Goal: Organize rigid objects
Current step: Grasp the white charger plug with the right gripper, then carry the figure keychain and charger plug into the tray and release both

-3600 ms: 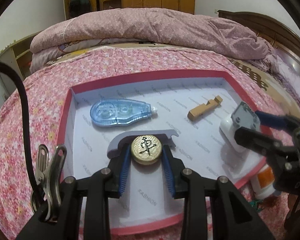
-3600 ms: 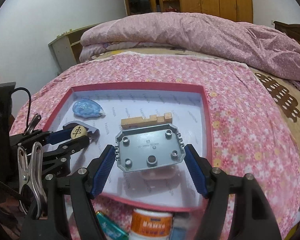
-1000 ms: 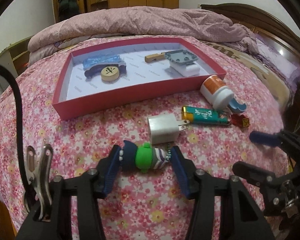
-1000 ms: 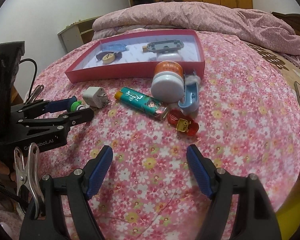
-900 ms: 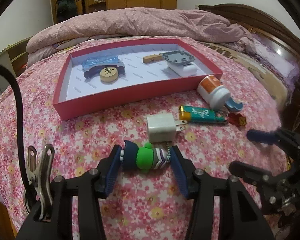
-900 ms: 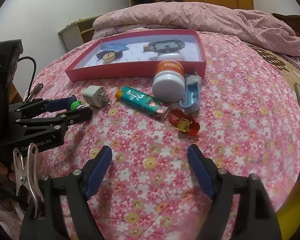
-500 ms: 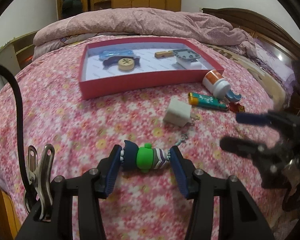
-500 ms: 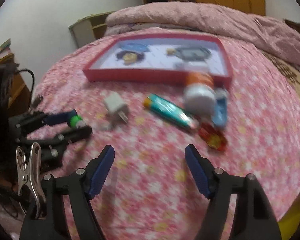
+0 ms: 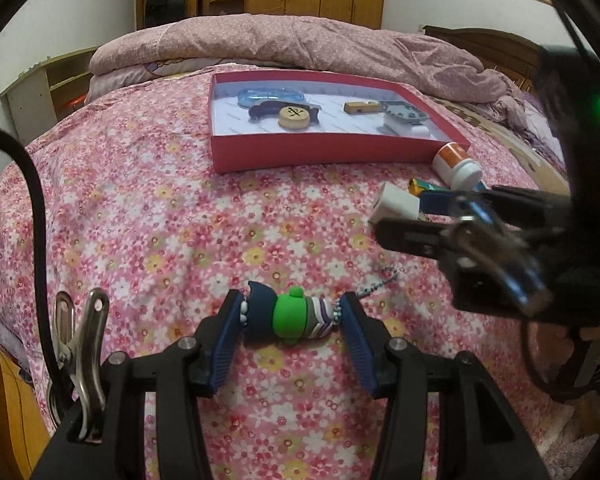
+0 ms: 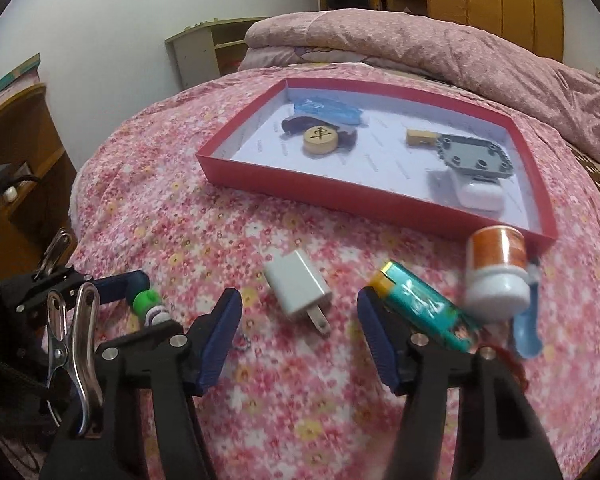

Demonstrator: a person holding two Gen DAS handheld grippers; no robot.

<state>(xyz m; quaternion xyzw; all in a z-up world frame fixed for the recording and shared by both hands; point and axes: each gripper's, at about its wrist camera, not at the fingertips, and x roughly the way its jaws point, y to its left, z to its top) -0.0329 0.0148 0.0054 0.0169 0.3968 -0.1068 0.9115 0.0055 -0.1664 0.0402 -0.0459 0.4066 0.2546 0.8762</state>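
Left gripper (image 9: 292, 320) pinches a small green-and-navy figurine keychain (image 9: 288, 316) crosswise between its blue pads, its bead chain trailing off to the right, lifted over the pink floral bedspread (image 9: 140, 216). Right gripper (image 10: 300, 332) has its jaws closing with the white USB charger plug (image 10: 298, 286) lying just ahead, between the fingertips but untouched (prongs point toward the camera).

Red shallow box (image 10: 364, 204) sits farther up the bed, near wall facing both grippers. Inside: blue correction-tape dispenser (image 10: 328, 112), round wooden chess piece (image 10: 320, 140) on a dark curved part, small wooden block (image 10: 420, 136), grey plate (image 10: 474, 158) resting on a white case (image 10: 480, 196). Middle of the box floor is bare.

Just outside the box's near right corner: orange-labelled white-capped bottle (image 10: 498, 276) on its side, teal lighter (image 10: 424, 306) beside it, a blue item (image 10: 528, 324) (blurred). Wide bare bedspread left of the plug and in front of the box. Bed drops off at left toward a wooden cabinet (image 10: 16, 140).
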